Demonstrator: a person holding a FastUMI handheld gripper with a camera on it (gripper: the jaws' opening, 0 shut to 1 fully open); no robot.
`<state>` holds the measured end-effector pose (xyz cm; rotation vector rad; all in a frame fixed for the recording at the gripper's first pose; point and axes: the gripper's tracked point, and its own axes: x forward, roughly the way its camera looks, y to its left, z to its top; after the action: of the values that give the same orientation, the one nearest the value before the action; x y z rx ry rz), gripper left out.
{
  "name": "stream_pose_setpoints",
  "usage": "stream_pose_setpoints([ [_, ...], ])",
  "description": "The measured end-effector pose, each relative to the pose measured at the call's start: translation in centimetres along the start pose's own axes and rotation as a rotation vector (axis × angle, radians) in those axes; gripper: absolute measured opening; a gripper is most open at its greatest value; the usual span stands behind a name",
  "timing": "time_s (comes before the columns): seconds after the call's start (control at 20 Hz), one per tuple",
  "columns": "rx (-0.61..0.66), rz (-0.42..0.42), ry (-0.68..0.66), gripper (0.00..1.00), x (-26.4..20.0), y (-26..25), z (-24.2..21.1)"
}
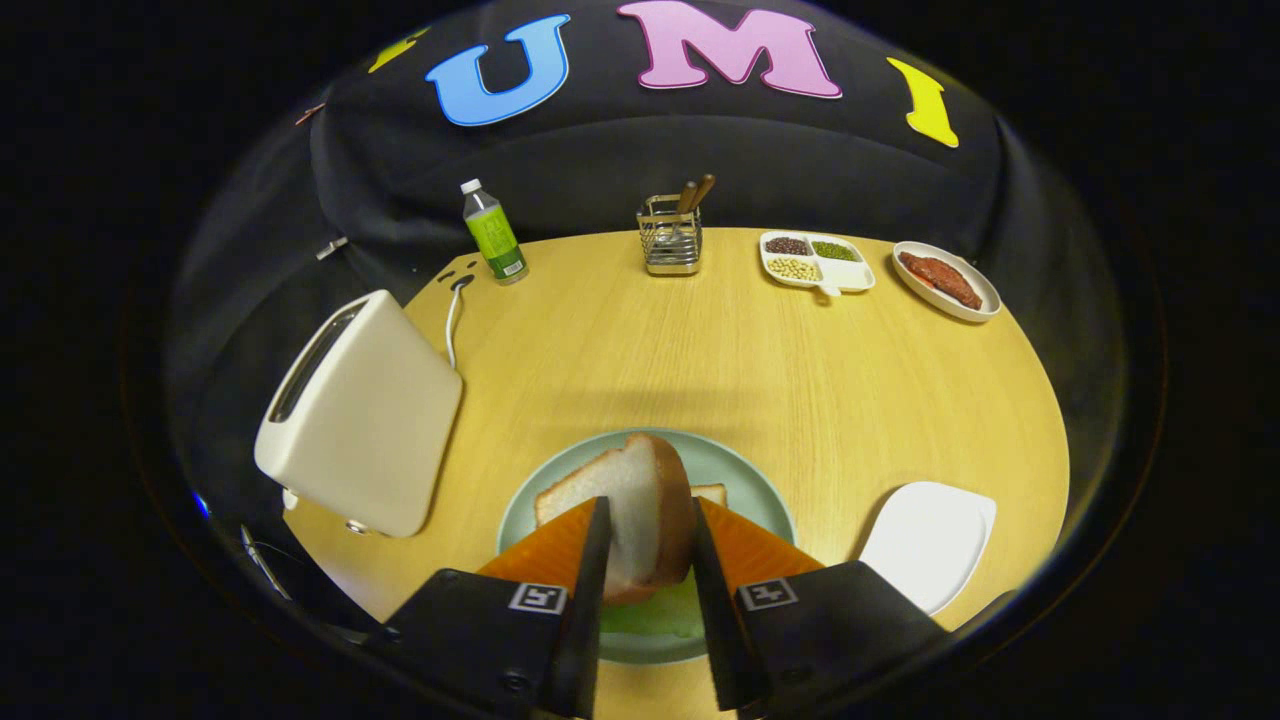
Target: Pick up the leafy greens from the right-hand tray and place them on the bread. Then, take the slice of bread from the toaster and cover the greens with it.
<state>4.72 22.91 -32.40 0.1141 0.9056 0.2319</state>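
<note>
The slice of bread point(630, 500) stands on edge between the two fingers of the gripper point(648, 525), which press on its flat faces from either side, so the gripper is closed on it. It hangs low in the centre of the frame, over the pale green plate point(745, 475). Its crumb is white and its crust brown and rounded at the top. Below it a strip of leafy greens point(650, 615) lies on the plate, and the corner of another bread slice point(710, 492) peeps out just right of the held one.

Bare wooden table point(700, 360) spreads beyond the plate. At left the white toaster point(360, 420) stands near the plate's rim. At lower right an empty white tray point(925, 545) sits close to the table edge. Along the far edge stand a bottle point(493, 232), a wire utensil holder point(671, 236), a divided dish of beans point(816, 262) and a dish of meat point(945, 280).
</note>
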Motion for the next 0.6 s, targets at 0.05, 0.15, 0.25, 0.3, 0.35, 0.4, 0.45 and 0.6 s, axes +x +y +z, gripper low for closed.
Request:
stream_pose_setpoints([
  [0.05,-0.017,-0.021,0.009,0.55,0.0,-0.7,-0.4],
  [0.15,-0.029,-0.044,0.018,0.67,-0.2,-1.7,-1.0],
  [0.25,-0.016,-0.059,0.008,0.78,-0.6,-2.4,-1.0],
  [0.3,-0.011,-0.072,-0.008,0.9,-1.2,-2.9,-0.8],
  [0.35,-0.008,-0.085,-0.029,0.97,-1.9,-3.3,-0.2],
  [0.4,-0.01,-0.094,-0.051,1.0,-2.4,-3.6,0.3],
  [0.45,-0.017,-0.102,-0.078,0.99,-3.2,-4.0,1.1],
  [0.6,-0.029,-0.135,-0.172,0.99,-6.5,-5.5,3.8],
])
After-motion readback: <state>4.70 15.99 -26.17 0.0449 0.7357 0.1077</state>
